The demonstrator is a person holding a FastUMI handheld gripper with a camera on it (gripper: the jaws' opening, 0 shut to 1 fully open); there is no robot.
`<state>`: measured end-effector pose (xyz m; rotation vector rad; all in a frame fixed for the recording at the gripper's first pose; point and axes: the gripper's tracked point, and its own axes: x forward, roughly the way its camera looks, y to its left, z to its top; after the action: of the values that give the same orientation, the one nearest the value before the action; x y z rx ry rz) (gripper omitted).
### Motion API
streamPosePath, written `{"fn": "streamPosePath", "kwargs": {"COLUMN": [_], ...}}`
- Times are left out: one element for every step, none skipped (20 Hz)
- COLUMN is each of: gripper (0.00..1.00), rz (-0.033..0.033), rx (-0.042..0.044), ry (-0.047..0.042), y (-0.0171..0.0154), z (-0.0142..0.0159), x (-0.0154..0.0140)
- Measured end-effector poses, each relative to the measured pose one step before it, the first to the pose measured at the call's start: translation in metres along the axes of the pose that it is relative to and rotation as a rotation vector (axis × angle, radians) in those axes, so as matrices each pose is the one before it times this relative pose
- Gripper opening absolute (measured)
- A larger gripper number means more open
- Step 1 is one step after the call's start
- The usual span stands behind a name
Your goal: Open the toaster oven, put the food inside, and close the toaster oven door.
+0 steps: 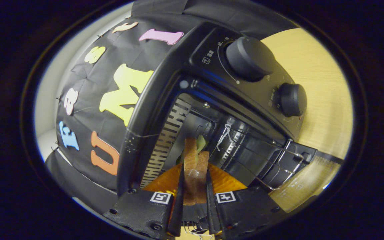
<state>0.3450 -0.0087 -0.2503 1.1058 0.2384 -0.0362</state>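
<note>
Setting: a light wooden tabletop [318, 86] is seen beyond the oven, with the booth's black cloth wall [88, 86] behind it.

Gripper view, oven: the black toaster oven [165, 100] is seen tilted, its door [298, 186] already let down, so the cavity lies open just ahead of the fingers. Two round knobs [250, 58] sit on the control panel beside the opening.

Gripper view, food: a sandwich [195, 166], two slices of bread with something green between them, is held on edge between the fingers, its far end reaching into the oven mouth.

Gripper state: the gripper [194, 186] is clamped on the sandwich, both fingers pressed against the outer faces of the bread.

Handling: the sandwich is judged light, soft and easily crushed; the slices may slide over the filling if pressure is uneven. A hold across the flat faces, near the middle, as taken here, is judged best, with no more squeeze than is needed.

Rack: a wire rack [262, 156] is made out inside the cavity, and an orange glow [225, 180] is seen low behind the fingers.

Hidden or unclear: the lower part of the sandwich is covered by the fingers; the filling cannot be identified beyond its colour. The back of the cavity is dark. Whether the bread touches the rack cannot be told. The source of the orange glow is unclear.
</note>
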Motion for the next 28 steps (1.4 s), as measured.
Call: {"fn": "streamPosePath", "kwargs": {"gripper": [0.37, 0.37, 0.39, 0.41, 0.43, 0.45, 0.51, 0.57, 0.63, 0.67, 0.71, 0.75, 0.8, 0.8, 0.81, 0.85, 0.88, 0.89, 0.9, 0.91, 0.94, 0.94, 0.95, 0.95, 0.95, 0.95, 0.95, 0.99], "rz": [0.02233, 0.00519, 0.00068, 0.0022, -0.00194, -0.00279, 0.00048, -0.00332, -0.00725, -0.00608, -0.01316, -0.01224, -0.0168, -0.00803, -0.01313, -0.00443, -0.00143, -0.00077, 0.00166, 0.00145, 0.00071, 0.00242, 0.00333, -0.00063, -0.00129, 0.01167, 0.01737, -0.0101], "rx": [0.00219, -0.01078, -0.02834, -0.03966, -0.05634, -0.0585, -0.05768, -0.05986, -0.05282, -0.05768, -0.07029, -0.06802, -0.05176, -0.03085, -0.02768, -0.02512, -0.02429, -0.02374, -0.02142, -0.01412, -0.00717, -0.00833, -0.00367, -0.00727, -0.00123, 0.01078, 0.02369, 0.02465], "ry": [0.01958, 0.01565, 0.01841, 0.02989, 0.02699, 0.01692, 0.02086, 0.01877, 0.01917, 0.01621, 0.00701, 0.01942, 0.00591, 0.00453, 0.00844, 0.01028, 0.01675, 0.01573, 0.01689, 0.0165, 0.00938, 0.00912, -0.00109, 0.00309, -0.00029, -0.00818, -0.01077, 0.01009], "y": [0.00327, 0.00016, -0.0003, 0.00234, 0.00102, 0.00126, 0.00313, 0.00134, 0.00242, 0.00236, -0.00022, 0.00102, -0.00078, 0.00149, -0.00265, -0.00183, -0.00099, -0.00007, 0.00011, -0.00025, 0.00084, 0.00124, 0.00139, 0.00041, 0.0006, 0.00211, 0.00418, -0.00147], "z": [-0.00121, -0.00082, -0.00257, -0.00612, -0.00493, -0.00299, -0.00617, -0.00564, -0.00642, -0.00509, -0.00162, -0.00512, -0.00277, -0.00009, -0.00034, -0.00044, -0.00073, -0.00033, -0.00121, -0.00132, -0.00072, -0.00089, -0.00033, -0.00093, -0.00118, 0.00025, 0.00169, -0.00291], "x": [-0.00142, 0.0, -0.00084, -0.00019, 0.00118, -0.00269, 0.00306, -0.00002, 0.00119, -0.00022, 0.00098, 0.00295, -0.0009, 0.00125, 0.00022, -0.00127, -0.0015, -0.00175, -0.00238, -0.00186, -0.00289, -0.00298, -0.0012, -0.00341, -0.0031, -0.0028, 0.00033, 0.0029]}}
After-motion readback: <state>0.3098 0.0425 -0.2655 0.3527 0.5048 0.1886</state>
